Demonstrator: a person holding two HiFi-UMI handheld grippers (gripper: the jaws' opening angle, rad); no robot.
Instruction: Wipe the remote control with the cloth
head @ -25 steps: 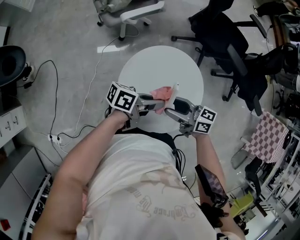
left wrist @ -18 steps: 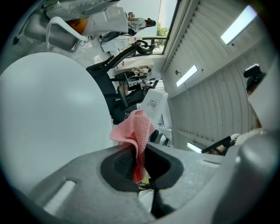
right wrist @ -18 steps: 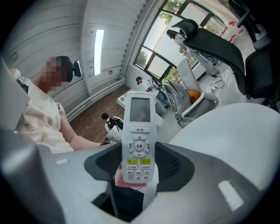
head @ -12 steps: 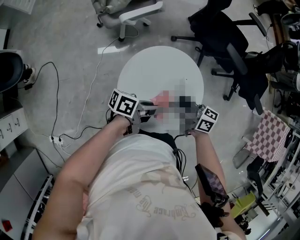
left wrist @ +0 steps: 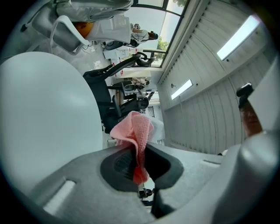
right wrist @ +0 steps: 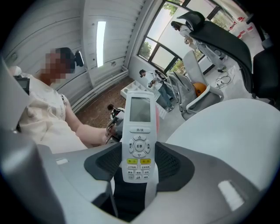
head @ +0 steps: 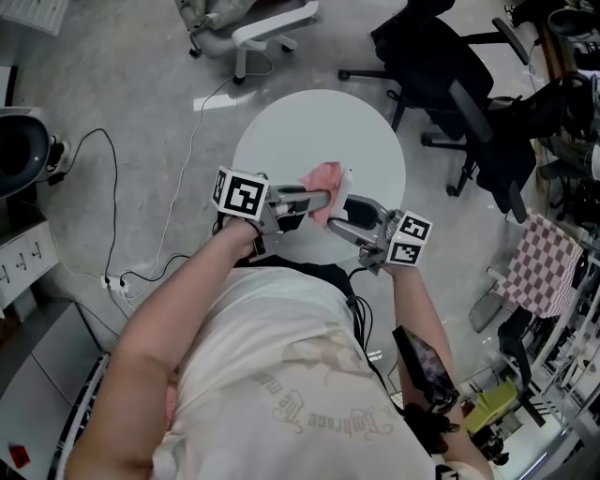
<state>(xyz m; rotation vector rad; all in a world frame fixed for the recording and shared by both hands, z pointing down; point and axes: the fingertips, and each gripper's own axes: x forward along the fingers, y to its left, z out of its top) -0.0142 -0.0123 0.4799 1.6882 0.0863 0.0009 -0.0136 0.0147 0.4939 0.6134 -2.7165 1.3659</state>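
Office-like lab, swivel chairs (head: 422, 47), round white table (head: 300, 131), floor power strip (head: 110, 278)

Pink cloth (left wrist: 135, 131), white remote control (right wrist: 139, 140) with yellow buttons (right wrist: 132, 161), white table (head: 309, 131)

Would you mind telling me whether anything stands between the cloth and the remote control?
Nothing visible does: the pink cloth pinched in the left claw is right beside the remote control held in the right claw.

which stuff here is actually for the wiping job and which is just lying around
For the job:
cloth, in left gripper
remote control, in right gripper

Lying about:
black office chair
white chair
checkered cloth
floor power strip
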